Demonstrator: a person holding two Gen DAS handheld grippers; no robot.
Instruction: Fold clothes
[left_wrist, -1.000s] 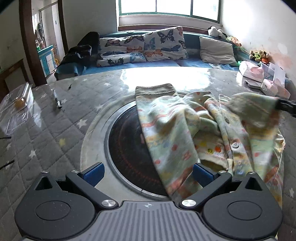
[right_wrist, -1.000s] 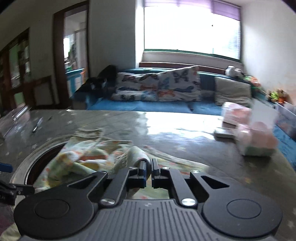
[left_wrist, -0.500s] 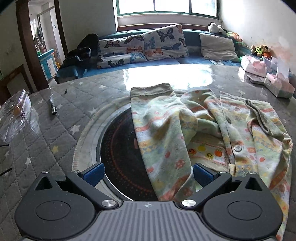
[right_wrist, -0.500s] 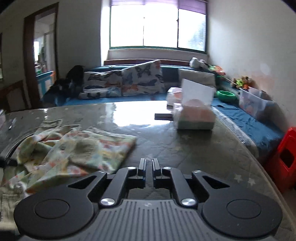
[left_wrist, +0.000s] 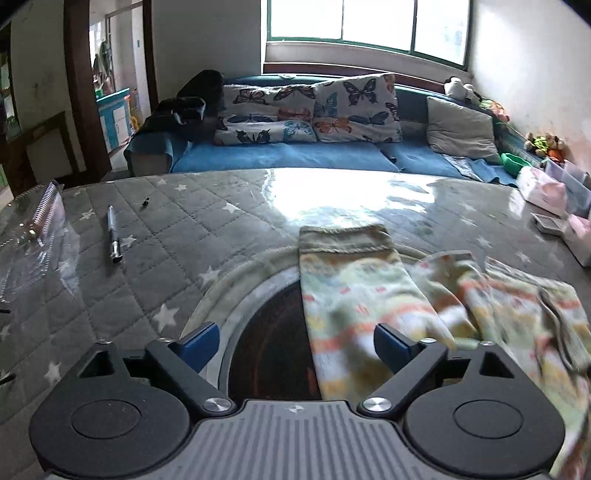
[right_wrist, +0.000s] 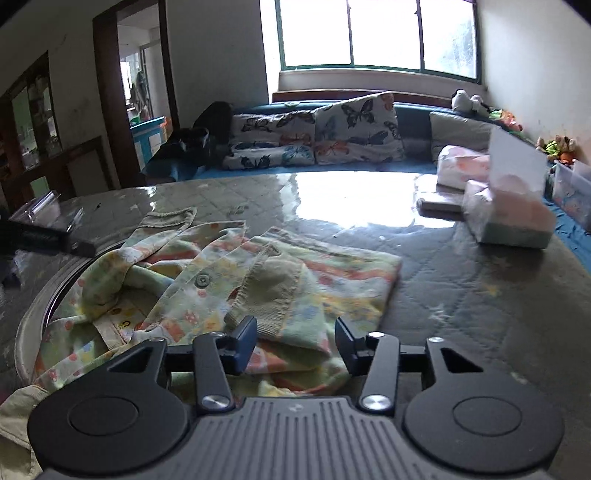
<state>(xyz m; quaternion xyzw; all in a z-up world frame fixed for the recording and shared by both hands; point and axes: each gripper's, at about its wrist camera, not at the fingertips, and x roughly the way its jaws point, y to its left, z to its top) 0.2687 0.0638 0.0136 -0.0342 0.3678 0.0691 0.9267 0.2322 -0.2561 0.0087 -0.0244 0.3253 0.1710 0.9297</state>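
Observation:
A pale green patterned child's garment (left_wrist: 369, 306) lies on the grey quilted table, partly over the round dark inset. One sleeve with a ribbed cuff (left_wrist: 343, 238) points away from me. My left gripper (left_wrist: 295, 343) is open and empty, low over the near part of that sleeve. In the right wrist view the same garment (right_wrist: 229, 288) lies half folded, a second ribbed cuff (right_wrist: 273, 288) laid over its body. My right gripper (right_wrist: 295, 343) is open and empty, its fingers either side of that cuff's near edge.
A pen (left_wrist: 112, 236) and a clear plastic box (left_wrist: 33, 236) lie on the table's left. Tissue packs and a box (right_wrist: 509, 206) stand at the right. The round dark inset (left_wrist: 273, 350) sits in the table. A blue sofa (left_wrist: 295, 155) runs behind.
My right gripper let go of the folded sleeve, swung away, came back and opened over the cuff. My left gripper moved forward and lower over the other sleeve.

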